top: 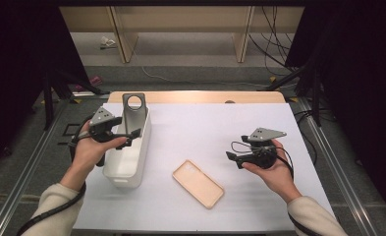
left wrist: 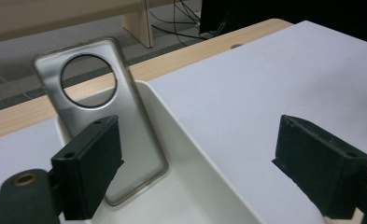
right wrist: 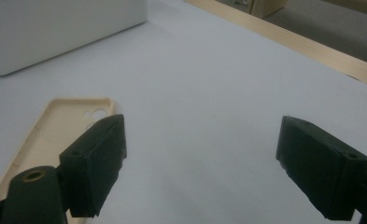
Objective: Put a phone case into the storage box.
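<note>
Beige phone case lies flat on the white table, long axis diagonal, just left of the right gripper, whose jaws gape wide and empty; nearer than the left gripper, also open.

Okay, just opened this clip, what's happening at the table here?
A person holds a gripper in each hand over a white-covered table. The left gripper, jaws open, hovers at a white bin in which a grey phone case stands leaning against the far end. The right gripper, also open and holding nothing, is near a beige phone case lying flat, inside up, on the table.
</note>
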The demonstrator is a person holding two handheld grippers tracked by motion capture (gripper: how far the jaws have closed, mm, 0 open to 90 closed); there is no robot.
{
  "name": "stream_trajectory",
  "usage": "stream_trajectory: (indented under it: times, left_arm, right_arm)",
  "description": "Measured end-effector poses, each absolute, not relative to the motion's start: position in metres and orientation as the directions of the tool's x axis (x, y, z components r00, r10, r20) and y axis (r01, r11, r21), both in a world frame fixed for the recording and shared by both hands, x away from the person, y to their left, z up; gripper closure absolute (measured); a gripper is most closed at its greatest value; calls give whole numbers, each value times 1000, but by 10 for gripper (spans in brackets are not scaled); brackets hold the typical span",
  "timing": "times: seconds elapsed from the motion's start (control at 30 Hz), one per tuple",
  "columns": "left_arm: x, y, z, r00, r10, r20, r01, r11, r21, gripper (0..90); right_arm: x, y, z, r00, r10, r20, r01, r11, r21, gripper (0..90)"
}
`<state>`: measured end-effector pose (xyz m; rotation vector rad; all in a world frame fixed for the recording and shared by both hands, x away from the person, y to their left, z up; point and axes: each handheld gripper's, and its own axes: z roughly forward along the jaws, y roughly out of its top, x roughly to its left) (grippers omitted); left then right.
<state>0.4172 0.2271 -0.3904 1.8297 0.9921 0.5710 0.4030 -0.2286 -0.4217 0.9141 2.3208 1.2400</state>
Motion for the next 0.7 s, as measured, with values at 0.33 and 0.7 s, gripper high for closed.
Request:
stream_trajectory:
  times: [0.33,0.7]
  left_arm:
    - [385,202,-391,612,789,-47,337,-207,919,155]
    - [347,193,-412,657,753,-25,282,-215,935,154]
  right_arm:
    - [401,-227,-422,-739,674,2,376,410,831,168]
    - [395,-226,-423,-752,659,18,381,412,828,167]
